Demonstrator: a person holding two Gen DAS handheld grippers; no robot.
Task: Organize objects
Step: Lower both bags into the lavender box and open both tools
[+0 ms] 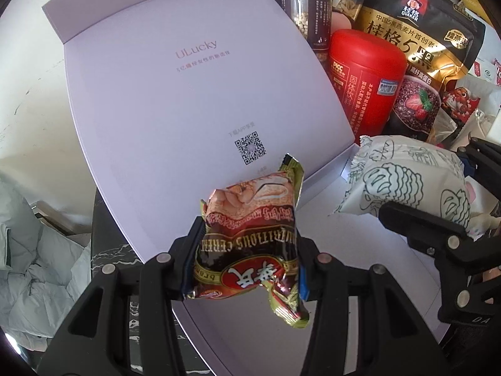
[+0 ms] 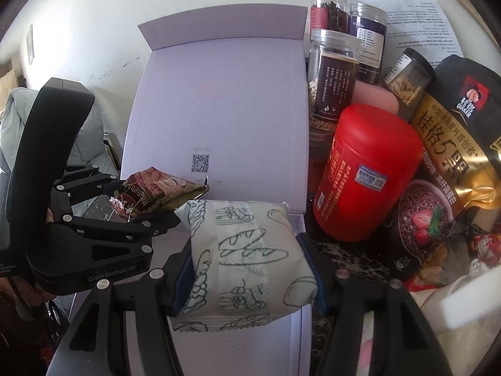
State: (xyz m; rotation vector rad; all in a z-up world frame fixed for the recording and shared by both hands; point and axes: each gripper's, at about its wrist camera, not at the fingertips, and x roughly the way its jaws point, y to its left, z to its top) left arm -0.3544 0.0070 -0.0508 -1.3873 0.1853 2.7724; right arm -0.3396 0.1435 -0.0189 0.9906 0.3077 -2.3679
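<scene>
My left gripper is shut on a brown and gold cereal sachet, held above the open pale lilac box. The box lid stands raised behind it. My right gripper is shut on a white bread packet printed with green line drawings, also over the box. In the left wrist view the bread packet and right gripper hang to the right. In the right wrist view the left gripper and its sachet hang at the left.
Right of the box stand a red canister, several clear jars, a black and gold oat bag and small packets. Crumpled grey cloth lies at the left, beyond the dark marbled tabletop.
</scene>
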